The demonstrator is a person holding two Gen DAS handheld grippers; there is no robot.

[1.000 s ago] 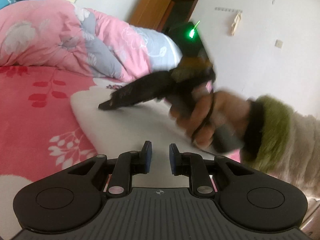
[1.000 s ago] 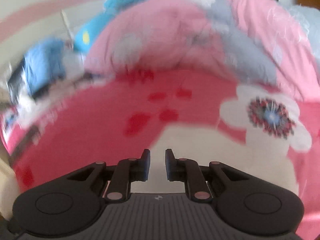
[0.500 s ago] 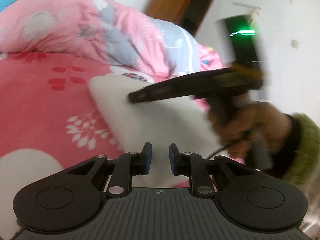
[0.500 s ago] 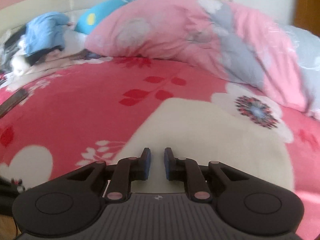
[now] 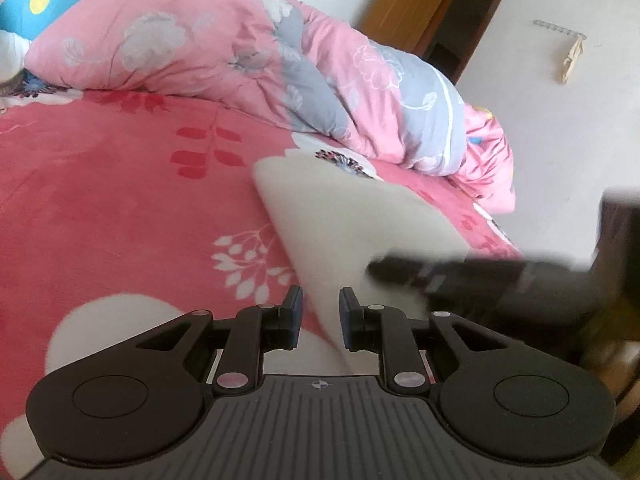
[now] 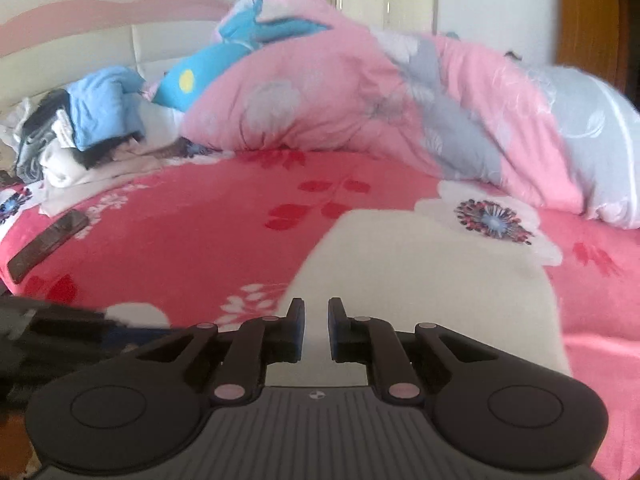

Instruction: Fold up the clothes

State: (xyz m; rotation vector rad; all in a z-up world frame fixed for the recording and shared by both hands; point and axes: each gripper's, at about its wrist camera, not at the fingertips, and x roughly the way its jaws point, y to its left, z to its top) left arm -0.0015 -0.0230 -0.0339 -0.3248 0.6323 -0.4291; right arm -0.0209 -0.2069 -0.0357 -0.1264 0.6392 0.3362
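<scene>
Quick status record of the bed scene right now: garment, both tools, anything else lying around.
garment: cream cloth lying flat on the pink flowered bedspread
left tool: jaws narrow with a gap, nothing pinched, at the cloth's left edge
right tool: jaws narrow, nothing between them, over the cloth's near edge
behind: pink and grey quilt bunched up
far left: pile of clothes; dark flat object, cannot identify

Left hand-held gripper (image 5: pixel 320 318): black plastic throughout, two rounded lobes with raised discs, ribbed grey panel between them bearing a small crosshair mark. Linkage arms pinned with silver round rivets. Short upright fingers (image 5: pixel 294 312) faced with blue pads. Right hand-held gripper (image 6: pixel 316 330): same black build, same silver rivets, same ribbed panel and crosshair, blue-lined fingers (image 6: pixel 340 330).
</scene>
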